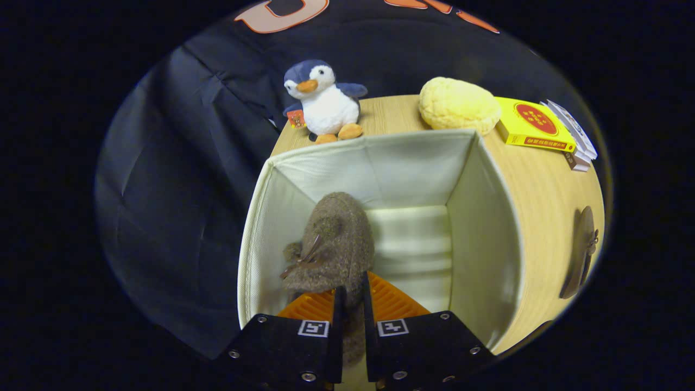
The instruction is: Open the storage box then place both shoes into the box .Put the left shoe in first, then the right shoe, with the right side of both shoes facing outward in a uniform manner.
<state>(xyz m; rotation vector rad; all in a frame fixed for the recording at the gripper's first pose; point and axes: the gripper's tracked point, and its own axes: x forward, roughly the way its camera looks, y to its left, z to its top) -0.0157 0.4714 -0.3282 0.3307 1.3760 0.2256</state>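
1. The gripper [352, 304] has its two fingers pinched on the heel end of a fuzzy brown shoe [334, 244], and the shoe hangs toe-forward inside the open storage box [491, 217].
2. That shoe sits against the box's left wall, leaving the pale floor beside the right wall bare. Good spacing, I'd say, since a second one has to fit there.
3. The other shoe [581, 252] waits on the bench [543, 190] near its right edge, well apart from the box.
4. To finish this step well: lower until the sole meets the floor, keep the shoe parallel to the wall, and only then release, so it doesn't tip or twist.
5. At the bench's far edge stand a plush penguin [324, 103], a yellow bun-shaped cushion [459, 103] and a yellow book [535, 125]; none is in the way.
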